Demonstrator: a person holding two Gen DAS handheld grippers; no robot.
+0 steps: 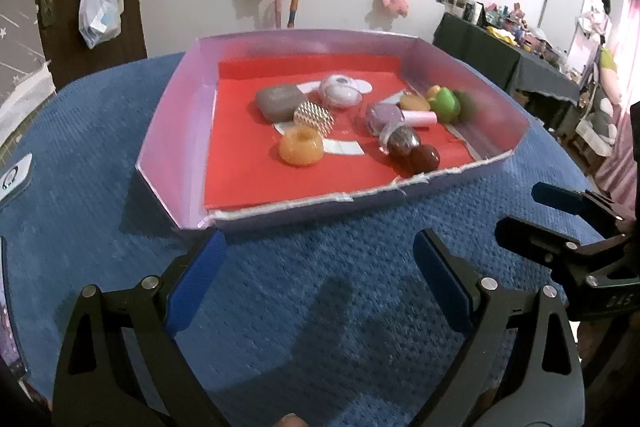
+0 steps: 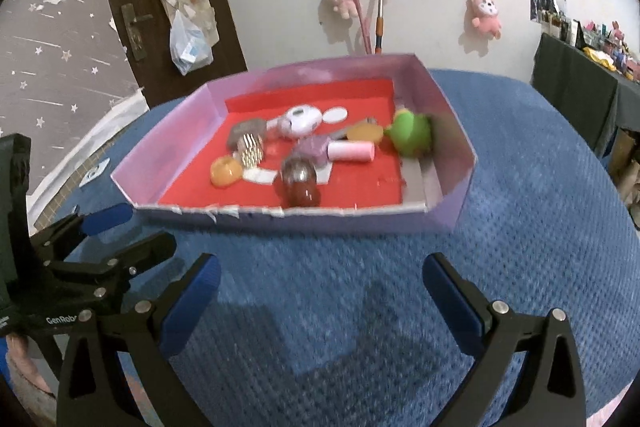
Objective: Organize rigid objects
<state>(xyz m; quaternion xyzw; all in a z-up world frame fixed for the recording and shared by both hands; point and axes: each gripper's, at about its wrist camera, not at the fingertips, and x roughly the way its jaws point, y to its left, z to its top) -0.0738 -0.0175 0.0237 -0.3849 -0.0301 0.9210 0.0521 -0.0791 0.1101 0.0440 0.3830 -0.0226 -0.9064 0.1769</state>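
Note:
A shallow purple tray (image 1: 168, 131) with a red liner stands on the blue cloth; it also shows in the right wrist view (image 2: 448, 223). In it lie several small objects: a grey case (image 1: 278, 100), a silver studded ball (image 1: 314, 119), an orange ring (image 1: 301, 147), a white round gadget (image 1: 340, 91), a pink tube (image 1: 420, 117), a green toy (image 1: 444, 103), a brown capsule (image 1: 412, 149). My left gripper (image 1: 320, 279) is open and empty in front of the tray. My right gripper (image 2: 320, 299) is open and empty, also in front of it.
The blue cloth (image 1: 320, 327) covers a round table. A white device (image 1: 14, 179) lies at its left edge. The right gripper (image 1: 560, 223) shows at the right of the left wrist view. A dark side table (image 1: 520, 63) with clutter stands at the far right.

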